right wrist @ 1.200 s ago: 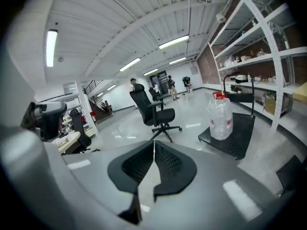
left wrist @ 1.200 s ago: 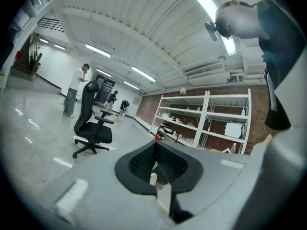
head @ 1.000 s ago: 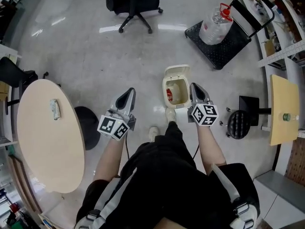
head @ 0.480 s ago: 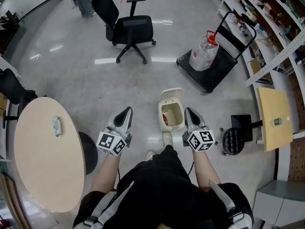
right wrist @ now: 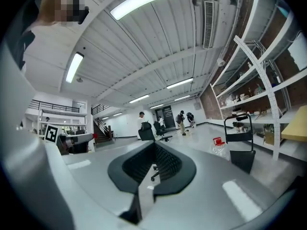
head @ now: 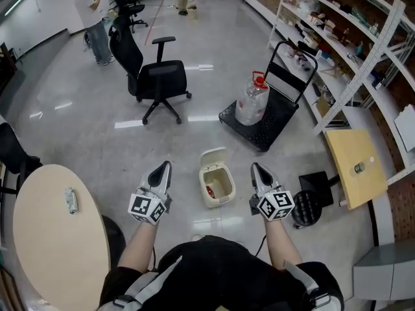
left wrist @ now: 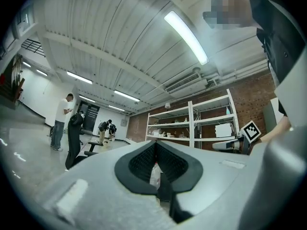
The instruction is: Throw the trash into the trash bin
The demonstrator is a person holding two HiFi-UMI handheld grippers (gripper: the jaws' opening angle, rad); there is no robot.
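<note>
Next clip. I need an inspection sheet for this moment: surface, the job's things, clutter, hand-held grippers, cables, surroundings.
Surface: glossy grey floor; round table at the left.
Job's things: trash bin on the floor, lid open, red item inside; small crumpled item lies on the round table.
Clutter: black stool; water jug on a platform cart.
Grippers: left hand-held gripper has its jaws together, nothing held; right hand-held gripper the same; they flank the bin.
Cables: thin dark cable by the right forearm.
Surroundings: office chair, shelving, small wooden table, a person standing far off.
</note>
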